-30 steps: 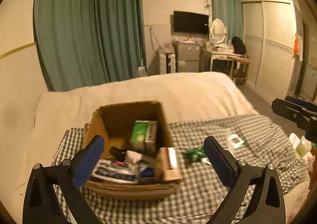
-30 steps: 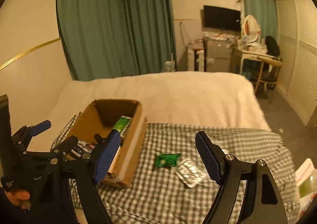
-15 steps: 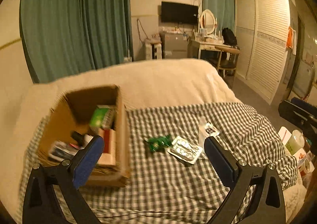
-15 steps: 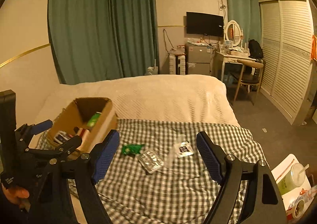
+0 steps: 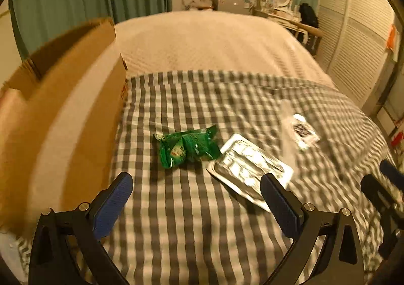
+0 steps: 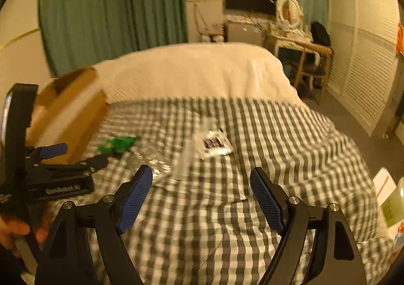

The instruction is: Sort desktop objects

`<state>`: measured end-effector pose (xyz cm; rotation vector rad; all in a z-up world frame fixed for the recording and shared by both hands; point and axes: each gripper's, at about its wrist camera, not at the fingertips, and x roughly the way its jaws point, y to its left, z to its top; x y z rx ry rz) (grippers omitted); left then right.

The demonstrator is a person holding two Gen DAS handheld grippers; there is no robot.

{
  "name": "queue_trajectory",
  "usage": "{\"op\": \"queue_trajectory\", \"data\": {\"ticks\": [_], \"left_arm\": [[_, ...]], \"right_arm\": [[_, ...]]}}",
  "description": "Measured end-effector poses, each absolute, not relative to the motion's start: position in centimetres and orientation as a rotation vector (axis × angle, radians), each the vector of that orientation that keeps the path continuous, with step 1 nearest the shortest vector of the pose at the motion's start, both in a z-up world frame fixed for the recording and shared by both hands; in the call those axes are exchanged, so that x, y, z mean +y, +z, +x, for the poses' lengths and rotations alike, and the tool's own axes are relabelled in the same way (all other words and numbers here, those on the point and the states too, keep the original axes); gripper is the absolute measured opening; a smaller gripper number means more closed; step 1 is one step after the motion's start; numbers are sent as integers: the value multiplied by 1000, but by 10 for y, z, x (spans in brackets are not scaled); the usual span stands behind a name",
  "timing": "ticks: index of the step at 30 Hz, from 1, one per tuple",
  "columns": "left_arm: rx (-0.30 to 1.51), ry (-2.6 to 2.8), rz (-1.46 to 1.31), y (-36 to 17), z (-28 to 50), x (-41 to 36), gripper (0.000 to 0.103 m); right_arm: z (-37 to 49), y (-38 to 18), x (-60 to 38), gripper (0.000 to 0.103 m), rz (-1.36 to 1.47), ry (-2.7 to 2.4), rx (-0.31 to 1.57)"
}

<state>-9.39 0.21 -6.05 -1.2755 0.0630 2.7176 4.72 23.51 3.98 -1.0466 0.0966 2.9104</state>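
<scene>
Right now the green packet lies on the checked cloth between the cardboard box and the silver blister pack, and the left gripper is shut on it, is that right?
Not quite: the left gripper is open and empty, short of the green packet, as the left wrist view shows. The packet does lie between the cardboard box and silver blister pack.
</scene>
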Motion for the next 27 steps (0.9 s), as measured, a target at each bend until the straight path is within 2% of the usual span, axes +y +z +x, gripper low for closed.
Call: {"op": "queue_trajectory", "data": {"ticks": [4,9,13,15,17,18,19,21,23,27], "left_arm": [[-10,2725,-1301,-82,-122,-8,103],[-32,2718,-1306,-97,-140,-5,103],[-115,2669,-1365,-111,-153,-16,90],[-156,2648,-1369,-112,-155,-22,88],[-158,2650,-1365,-110,-154,-24,78],[-140,2653,-1365,-110,-153,-25,65],[-123,2657,-1363,-109,-153,-25,57],[-131,2649,-1357,-108,-151,-28,54],[-146,2641,-1345,-106,-151,-30,48],[-138,2640,-1318,-99,-145,-31,46]], "right_arm": [[13,11,241,79,-1082,2879,183],[-39,-14,226,69,-1130,2871,220],[-71,-38,212,64,-1186,2833,213],[-82,-48,211,60,-1196,2793,247],[-91,-55,214,59,-1210,2750,320],[-93,-58,213,54,-1211,2733,320],[-94,-59,213,50,-1209,2722,314],[-97,-59,212,36,-1203,2708,296],[-98,-60,211,26,-1214,2698,276],[-91,-56,210,24,-1205,2705,252]]}}
